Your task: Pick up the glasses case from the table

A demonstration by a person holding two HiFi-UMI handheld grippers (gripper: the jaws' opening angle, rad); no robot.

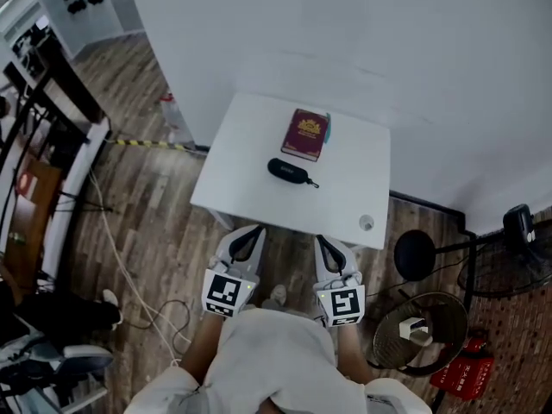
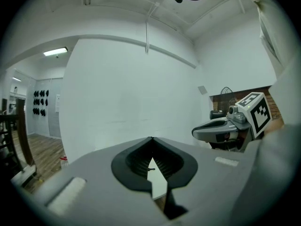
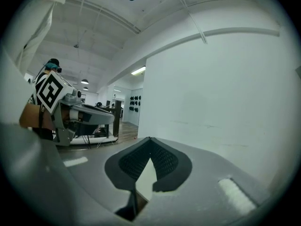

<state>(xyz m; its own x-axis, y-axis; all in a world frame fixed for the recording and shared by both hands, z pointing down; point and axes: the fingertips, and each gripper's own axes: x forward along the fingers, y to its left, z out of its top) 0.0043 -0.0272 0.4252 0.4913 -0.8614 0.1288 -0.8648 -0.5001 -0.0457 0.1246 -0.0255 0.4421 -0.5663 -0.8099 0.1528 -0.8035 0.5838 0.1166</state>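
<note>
Closest in is the person's white top (image 1: 276, 352), with both tools held just ahead of it. Both the left gripper (image 1: 255, 230) and the right gripper (image 1: 322, 241) are clenched tight, tips together, with nothing between them. They sit by the front edge of the table (image 1: 241, 158), well apart from the case (image 1: 288, 172).

This black case lies flat near the middle of the white table, with a small strap at its right end. Just behind the case is a dark red book (image 1: 306, 134) with a gold crest. Its writing is too small to read. Right of the case and nearer the person, by the table's corner, is a small round thing (image 1: 366, 222).

Past the case stands a plain white wall (image 1: 362, 41). Left of the case is brown wood floor (image 1: 147, 214) with a white cable (image 1: 112, 240). Far right of the case, a fan (image 1: 418, 330) sits on the floor beside a red thing (image 1: 461, 376) whose print I cannot read.
</note>
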